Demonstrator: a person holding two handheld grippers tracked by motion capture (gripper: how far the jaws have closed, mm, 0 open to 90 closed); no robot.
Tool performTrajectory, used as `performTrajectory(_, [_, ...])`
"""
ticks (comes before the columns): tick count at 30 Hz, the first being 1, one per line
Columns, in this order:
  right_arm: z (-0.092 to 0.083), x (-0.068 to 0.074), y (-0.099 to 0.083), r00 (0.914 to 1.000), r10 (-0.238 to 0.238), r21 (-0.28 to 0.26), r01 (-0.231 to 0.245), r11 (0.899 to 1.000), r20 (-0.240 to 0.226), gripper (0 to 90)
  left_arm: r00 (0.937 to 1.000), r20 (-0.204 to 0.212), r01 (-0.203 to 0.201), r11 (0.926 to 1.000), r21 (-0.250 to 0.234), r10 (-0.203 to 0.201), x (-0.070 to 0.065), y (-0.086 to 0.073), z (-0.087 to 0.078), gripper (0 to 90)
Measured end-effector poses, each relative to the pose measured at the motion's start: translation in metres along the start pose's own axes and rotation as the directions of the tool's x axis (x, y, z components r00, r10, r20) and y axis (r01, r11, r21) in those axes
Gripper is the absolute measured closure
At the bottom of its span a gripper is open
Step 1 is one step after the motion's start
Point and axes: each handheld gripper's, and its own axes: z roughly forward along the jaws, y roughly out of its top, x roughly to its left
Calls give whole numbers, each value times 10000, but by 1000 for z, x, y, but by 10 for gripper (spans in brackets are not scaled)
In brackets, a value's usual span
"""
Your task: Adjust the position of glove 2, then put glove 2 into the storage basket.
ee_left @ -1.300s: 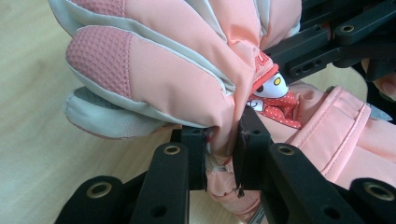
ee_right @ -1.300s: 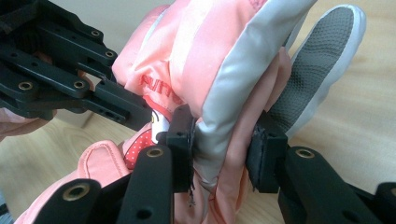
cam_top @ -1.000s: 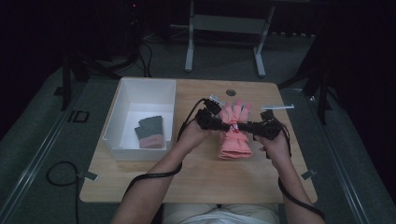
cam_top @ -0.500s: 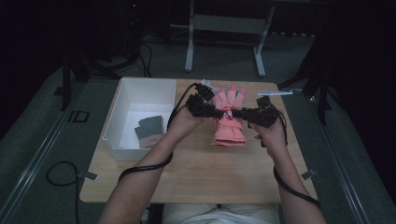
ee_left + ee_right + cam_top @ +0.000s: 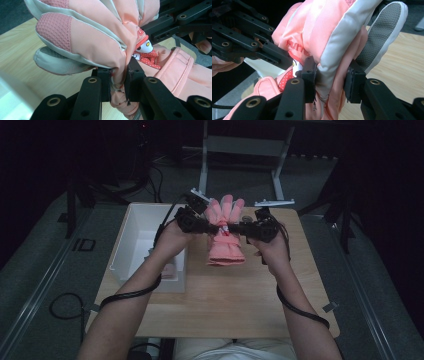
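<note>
Pink and puffy, the glove [image 5: 226,237] hangs in the air above the wooden worktop [image 5: 235,290], held between both grippers. Its fingers point up and away from the person, and its cuff hangs down toward them. It looks like a thick winter glove with grey grippy patches and a little cartoon patch [image 5: 146,51] on the back.

The picking-up part looks done: the glove is off the worktop. What is left, I think, is to carry it to the white bin [image 5: 135,240] on the left and let go. Some darker things [image 5: 169,270] already lie in the bin, but they are too small to tell what they are.

The left gripper [image 5: 117,82] pinches a thin fold of the glove near the middle, with its jaws pressed close together on the cloth. The right gripper [image 5: 330,80] pinches the other side, and its jaws stand a bit wider because they squeeze a fatter part of the glove.

Both forearms reach forward from the bottom of the high view. The two hands [image 5: 172,237] are raised and face each other, with the grippers pointing inward, tip to tip, and the glove caught between them.
</note>
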Motion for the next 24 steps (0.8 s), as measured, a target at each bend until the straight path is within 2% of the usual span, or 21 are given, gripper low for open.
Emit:
performTrajectory(6, [20, 20, 20, 9993, -96, -49, 94, 9999, -348, 662, 9990, -425, 155, 9999, 1, -155, 14, -5, -29, 772])
performTrajectory(12, [45, 39, 37, 9973, -285, 84, 292, 9995, -672, 662, 9962, -743, 453, 9990, -52, -455, 31, -17, -57, 771])
performTrajectory(18, [72, 57, 50, 9933, -352, 224, 379, 9990, -1100, 661, 9907, -1162, 723, 9974, 63, -710, 47, -29, -83, 772])
performTrajectory(24, [101, 76, 54, 9897, -377, 378, 433, 9983, -1384, 661, 9846, -1513, 931, 9951, 325, -872, 64, -48, -102, 772])
